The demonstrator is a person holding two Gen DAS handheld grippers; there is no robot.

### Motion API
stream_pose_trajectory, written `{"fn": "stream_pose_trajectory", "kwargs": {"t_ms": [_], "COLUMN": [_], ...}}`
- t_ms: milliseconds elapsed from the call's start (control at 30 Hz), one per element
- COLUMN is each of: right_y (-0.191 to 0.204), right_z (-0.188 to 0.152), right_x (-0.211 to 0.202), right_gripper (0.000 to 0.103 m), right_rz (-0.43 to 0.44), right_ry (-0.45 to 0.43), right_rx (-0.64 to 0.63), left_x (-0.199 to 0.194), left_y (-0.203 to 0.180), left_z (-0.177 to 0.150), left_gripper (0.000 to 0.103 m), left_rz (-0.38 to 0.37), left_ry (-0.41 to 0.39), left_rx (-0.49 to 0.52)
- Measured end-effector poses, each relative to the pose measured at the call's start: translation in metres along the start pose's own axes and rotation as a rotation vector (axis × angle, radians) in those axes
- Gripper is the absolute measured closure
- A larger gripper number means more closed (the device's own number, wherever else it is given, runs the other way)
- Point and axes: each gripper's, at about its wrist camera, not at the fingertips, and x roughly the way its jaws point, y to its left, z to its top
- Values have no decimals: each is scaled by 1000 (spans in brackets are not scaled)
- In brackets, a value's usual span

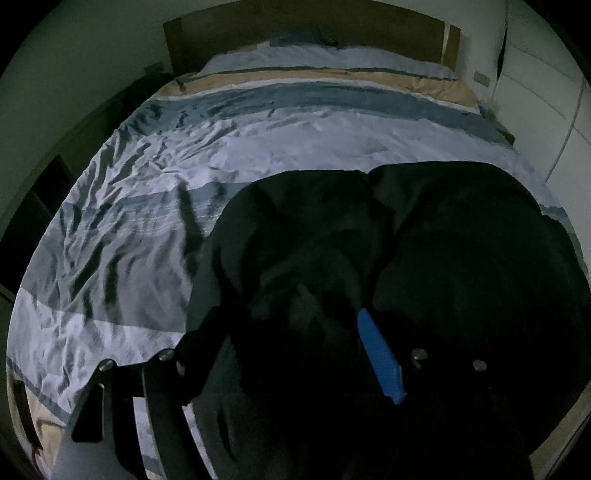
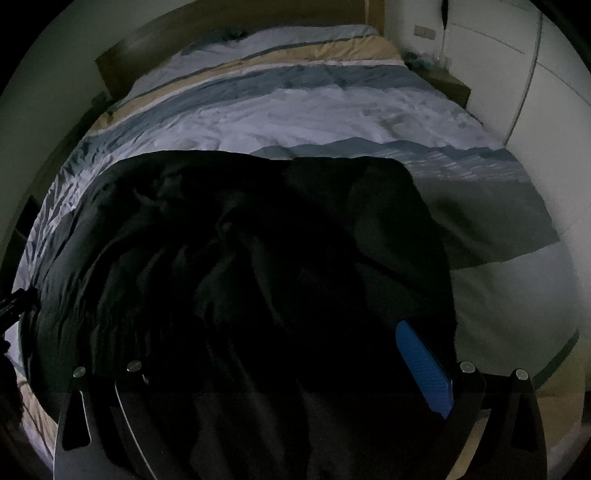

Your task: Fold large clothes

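Note:
A large dark garment (image 1: 424, 240) lies bunched on the striped bed cover (image 1: 147, 221), toward the bed's near right side. Its far edge runs fairly straight across the bed. My left gripper (image 1: 291, 314) hovers over the garment's near left part with its jaws wide apart; the blue pad (image 1: 380, 358) of its right finger shows bare. In the right wrist view the garment (image 2: 240, 240) fills the middle. My right gripper (image 2: 291, 332) stands over it, also spread wide, its blue pad (image 2: 424, 369) uncovered. The left fingers are lost in the dark. No pad presses on cloth.
The bed cover (image 2: 314, 118) is white with blue-grey and beige bands, wrinkled on the left. A wooden headboard (image 1: 295, 29) stands at the far end. A white wardrobe (image 2: 517, 92) and a bedside table (image 2: 447, 85) are on the right. Dark shelving (image 1: 48, 184) flanks the left.

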Motion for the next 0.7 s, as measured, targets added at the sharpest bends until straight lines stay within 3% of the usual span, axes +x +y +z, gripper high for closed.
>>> {"fn": "stream_pose_trajectory", "kwargs": {"t_ms": [200, 367, 500, 700], "right_y": [-21, -41, -64, -92], "right_z": [-9, -16, -18, -29], "right_x": [-12, -19, -22, 6], "right_gripper": [0, 0, 0, 0], "right_rz": [1, 3, 32, 128], "right_ry": [-5, 10, 16, 107], "right_rx": [39, 68, 106, 160], "left_x": [-11, -17, -6, 20], "left_y": [7, 37, 69, 100], "left_z": [-10, -20, -33, -54], "left_gripper": [30, 31, 31, 30], "left_rz": [2, -91, -145, -388], "left_ry": [3, 21, 86, 163], "left_rx": [-21, -114, -174, -332]}}
